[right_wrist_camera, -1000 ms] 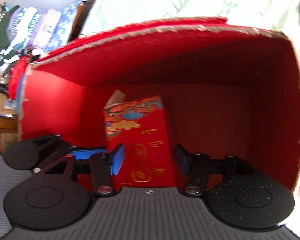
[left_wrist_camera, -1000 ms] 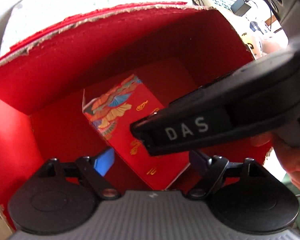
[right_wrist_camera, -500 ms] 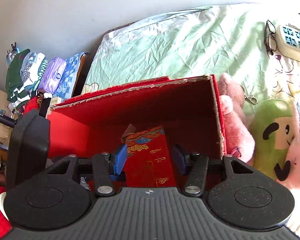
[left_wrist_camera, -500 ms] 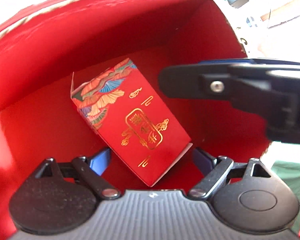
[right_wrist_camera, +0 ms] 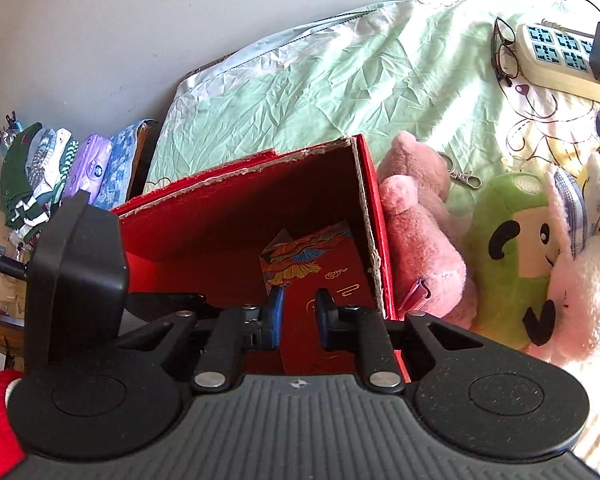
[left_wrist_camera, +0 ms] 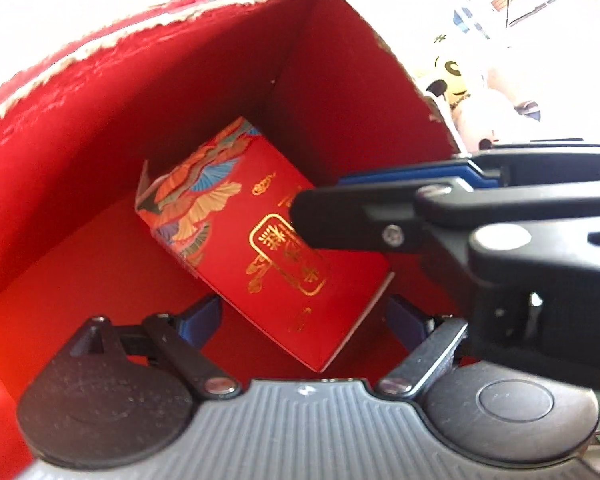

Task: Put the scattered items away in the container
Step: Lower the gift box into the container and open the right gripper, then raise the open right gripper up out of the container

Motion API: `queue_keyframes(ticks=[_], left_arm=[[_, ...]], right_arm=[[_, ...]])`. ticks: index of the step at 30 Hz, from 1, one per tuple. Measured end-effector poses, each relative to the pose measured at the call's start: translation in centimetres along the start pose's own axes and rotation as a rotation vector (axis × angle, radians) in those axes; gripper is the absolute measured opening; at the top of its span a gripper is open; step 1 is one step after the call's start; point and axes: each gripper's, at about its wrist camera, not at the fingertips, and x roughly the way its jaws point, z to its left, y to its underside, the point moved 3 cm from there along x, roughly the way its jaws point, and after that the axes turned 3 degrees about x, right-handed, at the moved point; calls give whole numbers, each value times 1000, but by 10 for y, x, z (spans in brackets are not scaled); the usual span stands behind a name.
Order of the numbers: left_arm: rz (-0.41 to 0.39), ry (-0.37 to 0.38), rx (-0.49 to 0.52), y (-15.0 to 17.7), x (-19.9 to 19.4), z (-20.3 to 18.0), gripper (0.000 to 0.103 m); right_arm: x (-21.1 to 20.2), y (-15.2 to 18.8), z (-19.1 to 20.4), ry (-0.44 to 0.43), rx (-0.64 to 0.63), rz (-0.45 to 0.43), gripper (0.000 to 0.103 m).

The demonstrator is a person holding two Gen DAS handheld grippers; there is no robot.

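The left tool (left_wrist_camera: pixel 300 320) hangs over the open red container (left_wrist_camera: pixel 80 152) with its jaws standing wide and nothing between the pads; at the bottom of its frame the two blue pads sit far apart on either side of the lower end of the red packet (left_wrist_camera: pixel 284 248). The right tool (right_wrist_camera: pixel 298 316) has its jaws closing to a narrow gap, and it holds nothing; in the left wrist view its black fingers come in from the right of the frame, above the packet and not touching it. The packet, with gold print and a coloured pattern at one end, lies tilted on the floor of the container, near the back right corner. The container stands on a bed with a pale green sheet (right_wrist_camera: pixel 340 72). Just beside its right wall lies a pink soft toy (right_wrist_camera: pixel 420 240), then a green one (right_wrist_camera: pixel 512 256) and a white rabbit (right_wrist_camera: pixel 580 280).
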Motion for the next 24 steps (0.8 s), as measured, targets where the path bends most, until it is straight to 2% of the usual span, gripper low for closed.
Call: queue_keyframes(ticks=[14,19,24], left_arm=[[10,14,-26,7,-1,-7,88],[13,11,-28,10,-3,-12,88],[-24,33,26,10,-10,-26,88]], right_arm=[[2,-2,3,91,-35,-29,11],[0,-2,-2,82,-10,-57,9],[-2,-2,-7,56,22,-77,5]])
